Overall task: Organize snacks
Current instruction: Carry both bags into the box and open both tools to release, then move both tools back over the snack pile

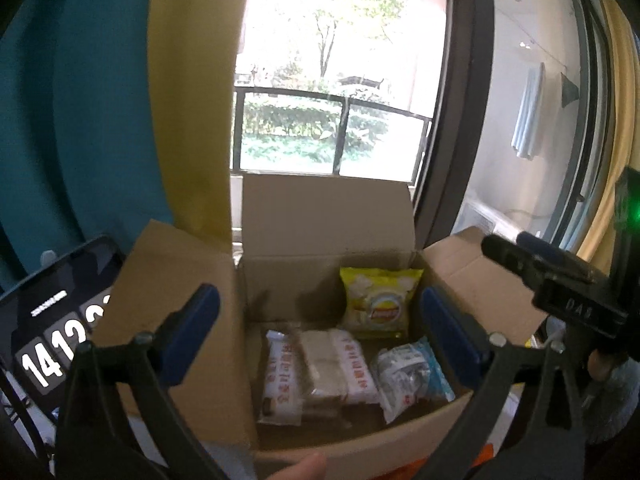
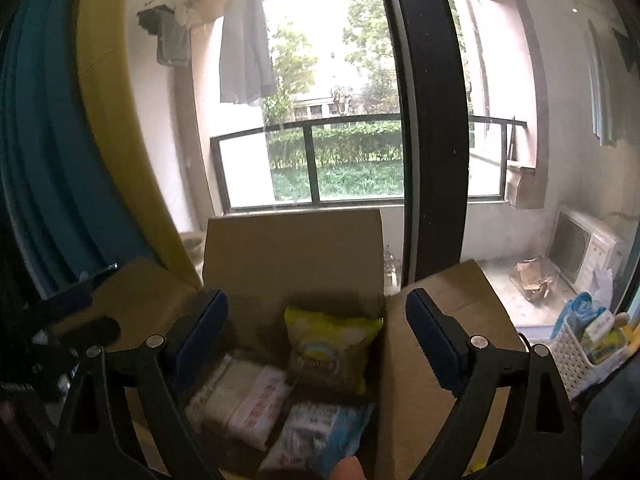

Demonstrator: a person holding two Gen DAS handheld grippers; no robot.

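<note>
Your left gripper (image 1: 320,316) stands wide, its blue-padded fingers (image 1: 192,332) apart with nothing between them, aimed down into the open brown cardboard box (image 1: 320,232). Your right gripper (image 2: 316,340) is likewise wide and empty, over the same box.

Box contents: a yellow crisp bag (image 1: 378,304) stands upright against the far wall, toward the right corner. On the box floor lie white wrapped snack packs with red print (image 1: 320,368), side by side on the left. Just beside them, right, lies a clear and light-blue snack packet (image 1: 412,376).

All four flaps are up or folded outward. A dark tablet showing large white clock digits (image 1: 56,344) leans left of the box. A white slotted plastic basket (image 2: 576,356) sits to the box's right.
</note>
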